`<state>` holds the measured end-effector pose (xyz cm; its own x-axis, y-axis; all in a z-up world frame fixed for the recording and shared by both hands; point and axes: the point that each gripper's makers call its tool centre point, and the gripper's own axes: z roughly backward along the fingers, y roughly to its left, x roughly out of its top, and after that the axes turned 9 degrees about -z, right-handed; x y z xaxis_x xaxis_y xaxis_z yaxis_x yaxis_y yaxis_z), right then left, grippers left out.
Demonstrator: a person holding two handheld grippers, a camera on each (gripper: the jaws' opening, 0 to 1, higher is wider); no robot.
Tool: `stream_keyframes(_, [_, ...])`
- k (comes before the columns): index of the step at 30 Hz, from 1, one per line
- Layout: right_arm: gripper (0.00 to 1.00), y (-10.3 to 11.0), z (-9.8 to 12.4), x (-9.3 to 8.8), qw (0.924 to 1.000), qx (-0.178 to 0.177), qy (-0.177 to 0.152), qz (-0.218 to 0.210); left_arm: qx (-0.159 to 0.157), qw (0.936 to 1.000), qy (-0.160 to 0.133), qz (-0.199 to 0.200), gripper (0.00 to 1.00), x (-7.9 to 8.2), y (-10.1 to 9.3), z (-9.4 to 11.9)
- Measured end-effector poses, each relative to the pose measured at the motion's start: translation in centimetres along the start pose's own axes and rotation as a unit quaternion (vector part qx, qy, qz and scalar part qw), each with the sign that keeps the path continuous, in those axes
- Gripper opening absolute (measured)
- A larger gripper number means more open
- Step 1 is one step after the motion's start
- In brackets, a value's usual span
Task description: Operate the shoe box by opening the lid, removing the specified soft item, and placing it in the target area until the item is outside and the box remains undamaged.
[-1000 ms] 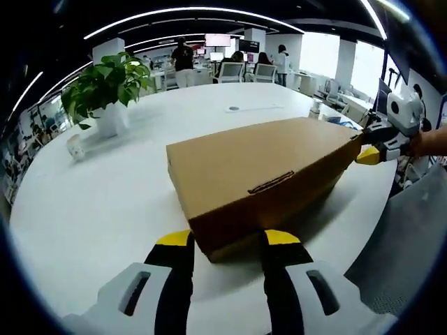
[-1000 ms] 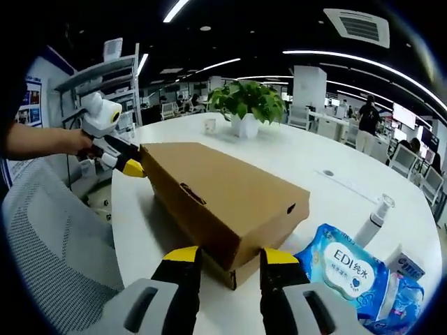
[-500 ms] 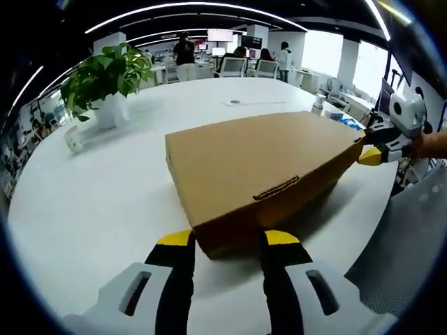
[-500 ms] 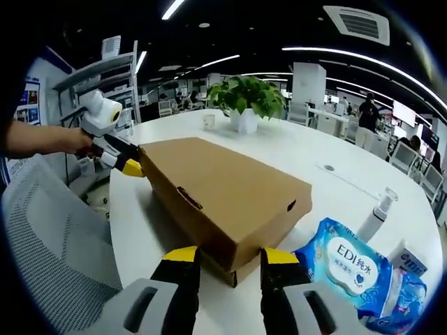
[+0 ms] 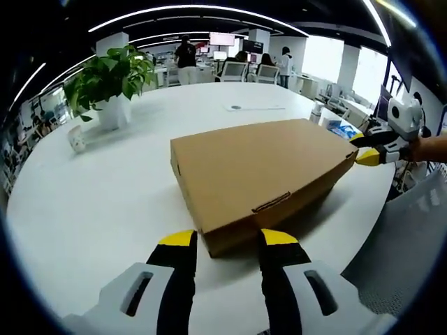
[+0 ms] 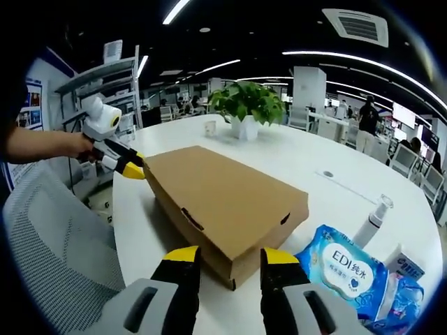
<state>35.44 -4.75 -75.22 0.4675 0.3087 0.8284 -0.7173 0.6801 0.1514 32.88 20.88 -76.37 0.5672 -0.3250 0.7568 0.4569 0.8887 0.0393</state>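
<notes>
shoe box [image 5: 262, 176], brown cardboard, lies on the round white table [image 5: 91, 195] with its lid down over the base. left gripper [image 5: 223, 239] sits at one corner of the box, its yellow-tipped jaws parted to either side of that corner; whether they touch the cardboard cannot be told. right gripper [image 6: 228, 255] stands at the opposite corner, jaws likewise spread on each side of it. in the right gripper view the left gripper's tip meets the far corner of the box, held by a hand [image 6: 82, 144]. just beside the box lies a blue wet-wipes pack [image 6: 346, 271], with a white pump bottle [image 6: 372, 218] behind it. a potted plant [image 5: 108, 78] and a small white cup [image 5: 77, 137] stand well apart from the box. a grey mesh chair [image 6: 52, 237] stands beside the table.
</notes>
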Motion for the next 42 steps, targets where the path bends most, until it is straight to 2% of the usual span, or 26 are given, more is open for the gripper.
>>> stream_keyframes(9, [0.29, -0.1, -0.4, 0.3, 1.0, 0.003, -0.005, -0.006, 0.0, 0.9999, -0.003, -0.016, 0.32, 0.3, -0.1, -0.2])
stream_keyframes(14, [0.28, 0.2, -0.6, 0.1, 0.9999, 0.002, -0.003, -0.01, -0.002, 0.9999, -0.008, -0.008, 0.33, 0.3, -0.1, -0.2])
stream_keyframes(23, [0.27, 0.1, -0.8, -0.2, 0.9999, -0.001, 0.005, -0.01, 0.0, 0.9998, 0.002, -0.018, 0.32, -0.2, -0.2, -0.6])
stream_keyframes(28, [0.27, 0.1, -1.1, -0.7, 0.9997, -0.008, 0.014, 0.018, 0.001, 0.9998, 0.009, -0.017, 0.32, -0.5, -0.1, -1.0])
stream_keyframes(34, [0.26, -0.1, -1.3, -0.9, 0.9995, -0.007, 0.019, 0.024, 0.002, 0.9997, 0.012, -0.02, 0.32, -0.4, 0.2, -1.5])
stream_keyframes(42, [0.26, -0.9, -2.1, -0.3, 0.9996, -0.009, 0.016, 0.022, 0.0, 0.9997, 0.014, -0.022, 0.32, 0.3, 0.9, -2.2])
